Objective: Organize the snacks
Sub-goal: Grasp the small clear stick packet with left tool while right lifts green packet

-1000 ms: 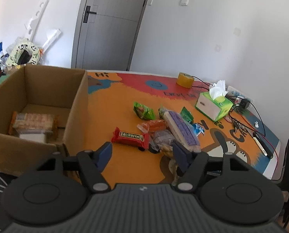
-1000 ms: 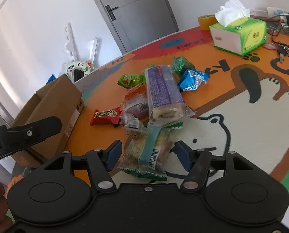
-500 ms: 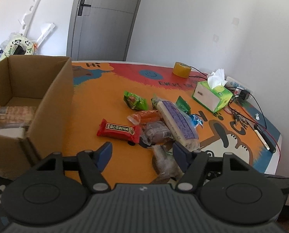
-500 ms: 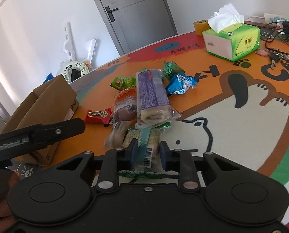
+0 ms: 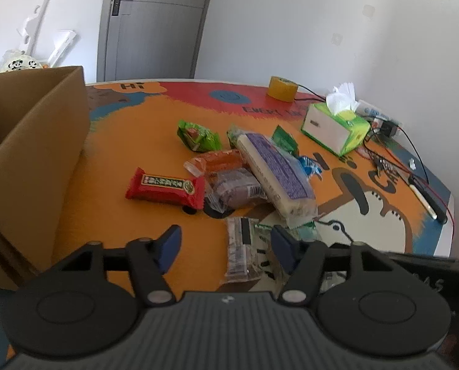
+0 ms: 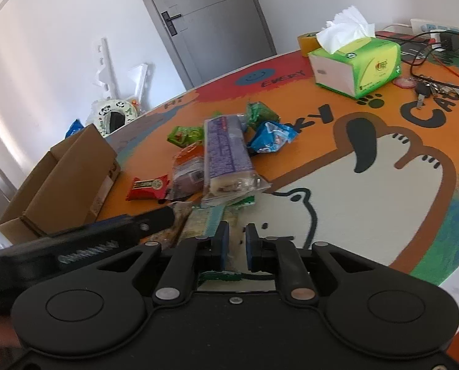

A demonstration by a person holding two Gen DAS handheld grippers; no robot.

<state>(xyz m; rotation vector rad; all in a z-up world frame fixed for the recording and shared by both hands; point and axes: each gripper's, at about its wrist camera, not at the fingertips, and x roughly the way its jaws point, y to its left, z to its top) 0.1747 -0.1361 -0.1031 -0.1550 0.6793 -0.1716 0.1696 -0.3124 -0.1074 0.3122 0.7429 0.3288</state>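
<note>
A pile of snacks lies on the orange cartoon mat: a red bar (image 5: 164,188), a long purple packet (image 5: 275,169), a green packet (image 5: 198,135) and an orange one (image 5: 220,160). My left gripper (image 5: 224,246) hangs low over the pile's near end and its jaws are closing. A clear packet (image 5: 240,246) lies between them, and the left pad stands apart from it. My right gripper (image 6: 237,245) is shut on a flat green-and-white packet (image 6: 204,222) at the mat's near edge. The left gripper's black finger (image 6: 155,219) reaches in beside that packet.
An open cardboard box (image 5: 35,141) stands at the left of the mat. A green tissue box (image 5: 334,129), a tape roll (image 5: 281,88), cables, keys and a pen lie at the back right. A blue packet (image 6: 271,137) sits by the purple one.
My right gripper closed on the green-and-white packet. The left gripper moved right and down, from beside the box to the near end of the pile, and its jaws narrowed.
</note>
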